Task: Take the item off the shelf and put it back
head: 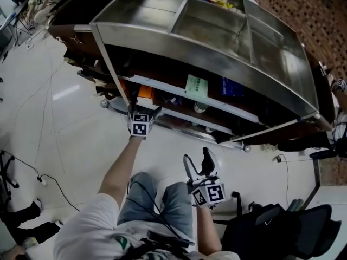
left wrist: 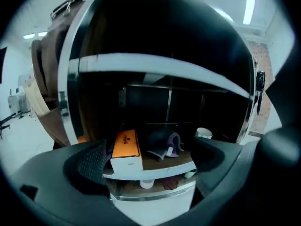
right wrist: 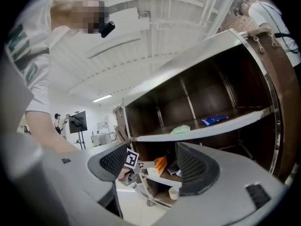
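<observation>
Left gripper (head: 142, 111) at the lower-middle board of the shelf unit (head: 206, 53), fingers spread wide. The orange box (left wrist: 126, 149) lies on that board's front edge between them, nearer the left pad, with neither pad pressing on it. The box carries a small dark mark on its top face, too blurred to read. Beside it lie a dark folded item (left wrist: 162, 145) and, farther right, a white cup (left wrist: 203, 133); a second white cup (left wrist: 146, 183) stands on the board below. One level up are a green printed sheet (head: 196, 86) and a blue packet (head: 230, 88), with lettering too small to read. Right gripper (head: 198, 164) is held back above the person's knees, fingers apart and empty. A black backpack (head: 271, 232) sits on the floor.
</observation>
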Tool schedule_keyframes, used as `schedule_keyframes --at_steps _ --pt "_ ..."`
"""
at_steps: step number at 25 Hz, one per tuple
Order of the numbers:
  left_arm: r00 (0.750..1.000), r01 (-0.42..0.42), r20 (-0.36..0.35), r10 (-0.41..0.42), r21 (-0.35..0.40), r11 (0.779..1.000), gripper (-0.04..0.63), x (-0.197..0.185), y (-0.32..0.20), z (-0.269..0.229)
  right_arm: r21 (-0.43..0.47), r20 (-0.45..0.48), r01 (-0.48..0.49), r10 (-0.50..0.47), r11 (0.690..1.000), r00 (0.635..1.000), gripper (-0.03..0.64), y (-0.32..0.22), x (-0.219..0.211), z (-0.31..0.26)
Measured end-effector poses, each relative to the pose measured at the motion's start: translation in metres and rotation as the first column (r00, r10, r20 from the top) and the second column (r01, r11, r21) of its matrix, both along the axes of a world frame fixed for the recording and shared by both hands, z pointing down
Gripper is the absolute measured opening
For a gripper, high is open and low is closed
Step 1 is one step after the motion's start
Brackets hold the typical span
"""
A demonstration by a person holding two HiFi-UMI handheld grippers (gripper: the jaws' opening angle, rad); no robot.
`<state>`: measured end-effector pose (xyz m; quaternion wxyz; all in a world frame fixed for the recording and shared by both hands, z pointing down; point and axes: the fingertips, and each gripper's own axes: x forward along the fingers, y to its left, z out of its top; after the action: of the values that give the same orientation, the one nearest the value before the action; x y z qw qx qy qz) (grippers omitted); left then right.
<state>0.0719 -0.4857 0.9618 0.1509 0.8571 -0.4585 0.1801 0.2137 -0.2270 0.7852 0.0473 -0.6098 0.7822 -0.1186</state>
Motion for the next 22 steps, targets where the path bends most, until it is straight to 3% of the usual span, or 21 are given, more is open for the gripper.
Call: schedule_keyframes --at_steps 3,9,14,18,22 --pt "0.999 -0.028 -0.031 0.029 0.026 0.999 0.52 -0.008 0.054 -0.071 0.016 0.022 0.009 -0.009 1.0 1.0 0.341 0.001 -0.005 -0.067" --pt "0.983 -0.134 -0.109 0.148 0.119 0.984 0.514 -0.014 0.169 -0.265 0.073 0.014 0.01 -0.011 0.997 1.0 0.341 0.019 -0.012 -0.207" --pt "0.976 -0.11 -0.157 0.151 0.243 0.964 0.505 -0.049 0.223 -0.399 0.179 -0.05 0.022 -0.013 0.984 0.999 0.341 0.035 -0.024 -0.295" --pt "0.982 -0.077 -0.135 0.132 0.351 0.933 0.505 -0.076 0.25 -0.47 0.25 -0.08 0.013 0.007 0.968 0.997 0.341 0.048 -0.027 -0.34" --pt "0.985 -0.096 -0.087 0.149 0.442 0.892 0.505 -0.087 0.272 -0.513 0.295 -0.104 0.001 0.031 0.956 0.994 0.341 0.06 -0.03 -0.362"
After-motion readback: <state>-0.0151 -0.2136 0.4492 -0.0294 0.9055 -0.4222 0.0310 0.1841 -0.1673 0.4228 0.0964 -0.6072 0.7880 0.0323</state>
